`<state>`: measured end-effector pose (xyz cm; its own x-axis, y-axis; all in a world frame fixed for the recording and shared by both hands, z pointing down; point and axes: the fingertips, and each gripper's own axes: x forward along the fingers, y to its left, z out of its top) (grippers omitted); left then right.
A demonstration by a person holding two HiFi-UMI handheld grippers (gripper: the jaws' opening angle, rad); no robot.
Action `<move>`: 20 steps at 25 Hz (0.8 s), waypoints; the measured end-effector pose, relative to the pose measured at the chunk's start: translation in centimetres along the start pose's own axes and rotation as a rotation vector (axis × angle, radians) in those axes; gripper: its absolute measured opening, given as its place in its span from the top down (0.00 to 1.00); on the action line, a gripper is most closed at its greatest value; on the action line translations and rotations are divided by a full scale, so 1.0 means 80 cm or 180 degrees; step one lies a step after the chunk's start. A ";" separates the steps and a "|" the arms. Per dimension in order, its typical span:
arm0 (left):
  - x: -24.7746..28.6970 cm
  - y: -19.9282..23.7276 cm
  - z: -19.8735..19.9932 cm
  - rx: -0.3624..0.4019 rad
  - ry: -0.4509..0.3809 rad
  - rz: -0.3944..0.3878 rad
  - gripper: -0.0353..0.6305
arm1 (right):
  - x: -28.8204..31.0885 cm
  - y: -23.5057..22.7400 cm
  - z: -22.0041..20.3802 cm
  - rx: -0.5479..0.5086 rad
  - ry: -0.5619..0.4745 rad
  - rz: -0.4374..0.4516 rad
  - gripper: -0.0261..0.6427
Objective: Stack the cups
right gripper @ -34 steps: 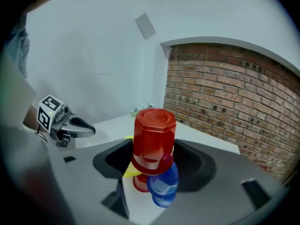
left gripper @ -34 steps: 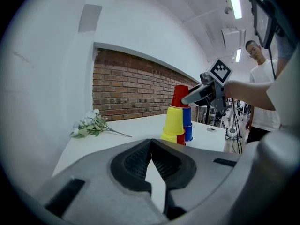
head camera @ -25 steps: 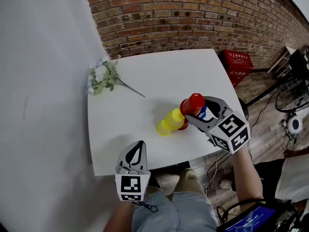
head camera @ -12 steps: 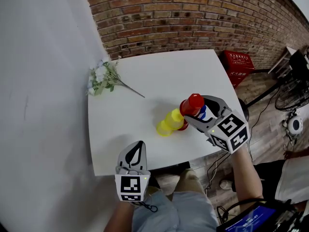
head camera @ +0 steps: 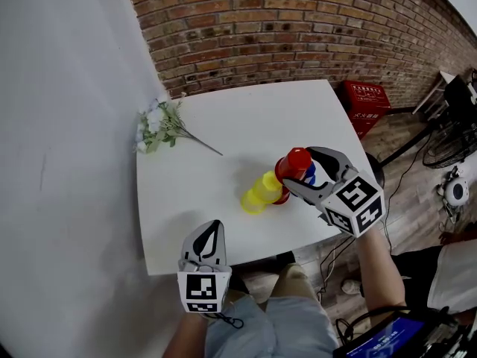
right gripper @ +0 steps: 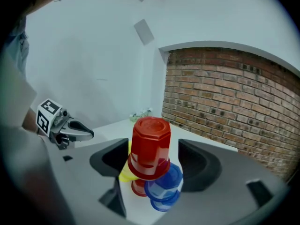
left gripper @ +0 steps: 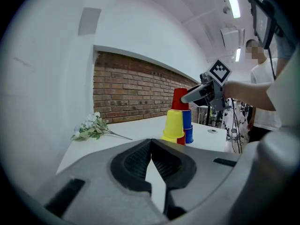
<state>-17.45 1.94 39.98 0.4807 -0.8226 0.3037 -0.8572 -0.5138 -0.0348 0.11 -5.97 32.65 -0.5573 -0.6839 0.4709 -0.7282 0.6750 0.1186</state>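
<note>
The stacking is being judged nearly done: on the bench [head camera: 190,192], the yellow cups [head camera: 257,191] and blue cups [head camera: 310,174] are being topped by an upturned red cup [head camera: 296,159], with only the release left. The left claw [head camera: 215,227] is being held pressed together and empty at the bench's near edge. The right claw [head camera: 299,168], its jaws having just been opening, is being held spread around the red cup without touching it.

Top cup [head camera: 297,161]: bright red, plain.
Yellow cups [head camera: 261,191]: solid yellow.
Blue cups [right gripper: 164,186]: glossy blue.
Table [head camera: 223,125]: clean white.
Brick wall [head camera: 298,21] behind the table: red-brown, pale mortar lines.
Flowers [head camera: 158,125] on the table: white blooms, green leaves.
Crate [head camera: 367,99] beside the table: red.
Left gripper [head camera: 214,226], right gripper [head camera: 298,168]: grey, with black-and-white square markers.
</note>
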 end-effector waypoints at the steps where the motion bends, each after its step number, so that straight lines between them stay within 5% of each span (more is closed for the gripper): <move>1: -0.001 0.000 0.001 0.0003 -0.0009 -0.0002 0.93 | -0.003 -0.001 0.001 0.0001 -0.0012 -0.0014 0.46; 12: -0.027 -0.026 0.041 0.0086 -0.0096 -0.0158 0.93 | -0.097 -0.001 0.011 0.0216 -0.0155 -0.0406 0.46; 20: -0.061 -0.100 0.053 0.0193 -0.0188 0.0005 0.93 | -0.156 0.032 -0.037 0.0418 -0.0402 -0.0338 0.49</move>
<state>-12.15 9.01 34.76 0.4910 -0.8354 0.2470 -0.8460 -0.5249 -0.0935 6.37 5.09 29.68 -0.5142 -0.7841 0.3475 -0.8267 0.5611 0.0428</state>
